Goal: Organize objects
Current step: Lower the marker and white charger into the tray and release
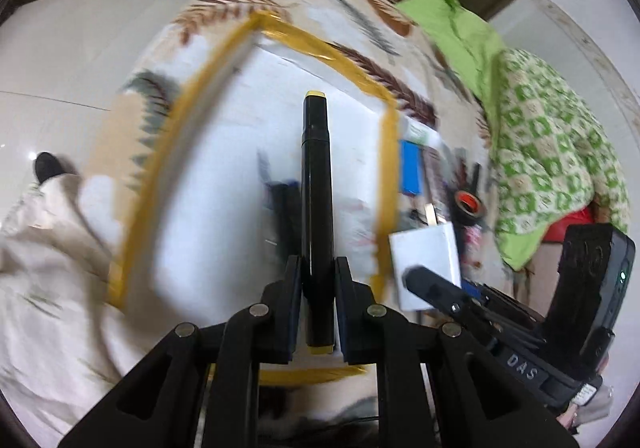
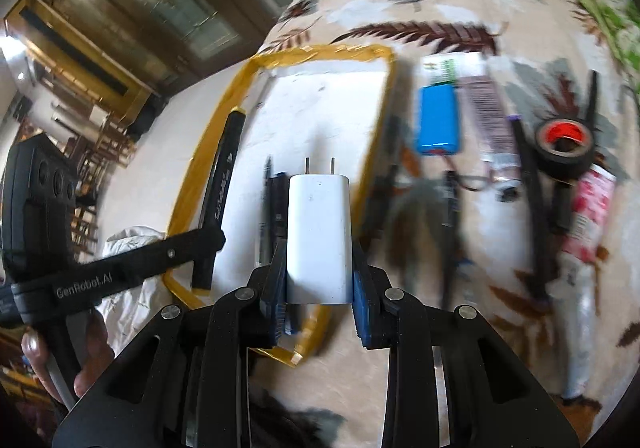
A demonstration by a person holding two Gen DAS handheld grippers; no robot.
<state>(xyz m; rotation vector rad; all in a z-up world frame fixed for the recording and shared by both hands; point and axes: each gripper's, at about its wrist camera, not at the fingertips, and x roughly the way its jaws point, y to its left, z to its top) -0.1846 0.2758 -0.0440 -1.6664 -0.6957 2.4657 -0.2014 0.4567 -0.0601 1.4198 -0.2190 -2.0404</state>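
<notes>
A leaf-patterned blanket [image 2: 460, 0] covered the surface, bearing a white sheet [image 1: 224, 176] framed in yellow tape [image 2: 320, 50]. The right gripper [image 2: 319, 268] clenched a white charger [image 2: 319, 236] over the sheet's right edge; the left gripper [image 1: 317, 280] gripped a black marker [image 1: 316, 192] above the sheet. Only the right wrist view showed clearly the blue battery pack [image 2: 438, 120] and the black tape roll [image 2: 564, 148] lying right of the sheet.

A pen [image 2: 267, 208] is lying on the board [image 2: 320, 116] inside the tape frame [image 2: 384, 96]. To the right, a battery [image 2: 438, 120] is lying near the board, and a tape roll [image 2: 564, 146] is sitting farther right.
</notes>
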